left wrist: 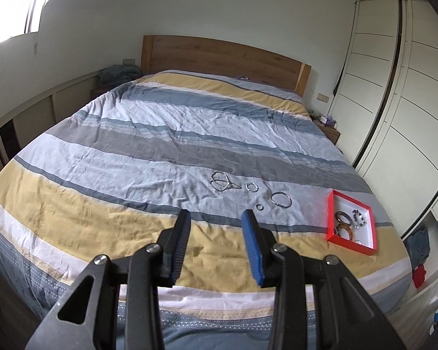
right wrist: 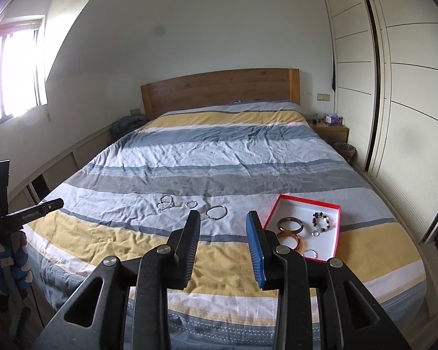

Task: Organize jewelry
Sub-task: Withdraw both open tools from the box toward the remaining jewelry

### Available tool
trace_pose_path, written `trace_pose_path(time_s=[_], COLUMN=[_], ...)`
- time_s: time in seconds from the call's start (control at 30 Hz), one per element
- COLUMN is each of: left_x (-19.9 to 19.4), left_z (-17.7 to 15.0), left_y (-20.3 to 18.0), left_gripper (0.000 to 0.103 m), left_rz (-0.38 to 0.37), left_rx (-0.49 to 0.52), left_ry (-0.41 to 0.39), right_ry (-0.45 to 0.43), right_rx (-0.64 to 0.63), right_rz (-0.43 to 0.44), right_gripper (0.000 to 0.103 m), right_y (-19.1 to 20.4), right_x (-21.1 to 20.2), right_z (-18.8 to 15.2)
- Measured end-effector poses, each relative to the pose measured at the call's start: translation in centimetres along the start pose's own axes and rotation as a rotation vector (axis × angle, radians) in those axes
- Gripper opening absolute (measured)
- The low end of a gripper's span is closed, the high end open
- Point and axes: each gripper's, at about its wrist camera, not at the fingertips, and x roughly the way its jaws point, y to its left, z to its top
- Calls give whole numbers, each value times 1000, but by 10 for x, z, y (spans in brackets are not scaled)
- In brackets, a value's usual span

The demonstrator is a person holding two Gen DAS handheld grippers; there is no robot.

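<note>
The right gripper point(right wrist: 223, 221) is wide open and holds nothing, as does the left gripper point(left wrist: 216, 220); both hover over the foot of the bed point(right wrist: 149, 242), level and pointing toward the headboard, well short of the jewelry. On the duvet lie a tangle of beaded bracelets point(right wrist: 167, 202), a small bracelet point(right wrist: 191, 204), a bangle point(right wrist: 216, 212) and, seen from the left wrist, a ring point(left wrist: 259, 206). The red tray point(right wrist: 308, 199), to the right, already holds several pieces. The likely trouble is the soft, wrinkled cloth: fingers closing on a thin hoop could pinch fabric instead, or drag the tangled bracelets together. The ring may slip between the pads.
</note>
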Motion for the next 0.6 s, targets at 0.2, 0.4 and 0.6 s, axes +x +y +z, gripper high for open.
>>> trace_pose_path(time_s=[0.2, 0.4, 0.6], left_x=[37, 90, 147], left_z=[0, -6, -11], left_y=[9, 17, 31], left_gripper=[34, 35, 34], left_rz=[11, 11, 25], left_rx=[2, -2, -26], left_ry=[52, 121, 187], right_ry=[51, 118, 192], right_rx=[8, 13, 17], right_rz=[5, 21, 53], right_gripper=[33, 33, 33], right_y=[0, 2, 5], right_x=[33, 86, 149], right_z=[-3, -10, -24])
